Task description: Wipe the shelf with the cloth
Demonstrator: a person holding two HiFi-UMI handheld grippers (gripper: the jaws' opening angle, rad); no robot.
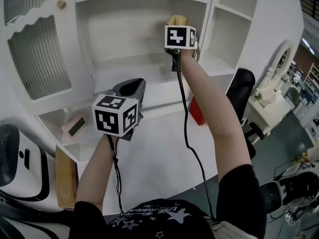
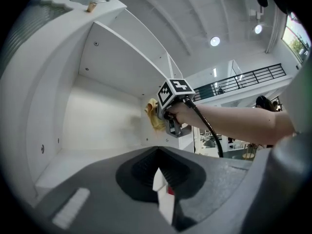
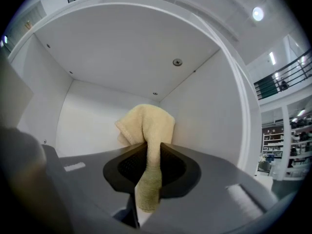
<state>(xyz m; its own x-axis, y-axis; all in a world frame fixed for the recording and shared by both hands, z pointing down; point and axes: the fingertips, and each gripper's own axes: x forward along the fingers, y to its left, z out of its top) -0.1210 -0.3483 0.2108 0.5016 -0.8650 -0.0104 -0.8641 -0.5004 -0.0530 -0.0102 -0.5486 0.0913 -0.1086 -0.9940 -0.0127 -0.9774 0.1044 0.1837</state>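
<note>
Right gripper (image 3: 147, 152) pinches cloth (image 3: 146, 123) inside shelf (image 1: 124, 63) at 12 o'clock; left gripper (image 2: 158, 152), jaws together, at 9 o'clock.

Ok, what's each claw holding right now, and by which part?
The right claw is shut on the yellow cloth, pinching a bunched fold of it. The left claw is shut and empty.

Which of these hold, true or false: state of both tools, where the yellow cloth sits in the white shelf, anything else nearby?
1. The right tool is clamped on the pale yellow terry cloth. True.
2. The cloth is at the left side of the white shelf compartment. False: it is at the right side.
3. The left tool holds a second cloth. False: its jaws are together with nothing between.
4. A small pink device sits on a lower shelf. True.
</note>
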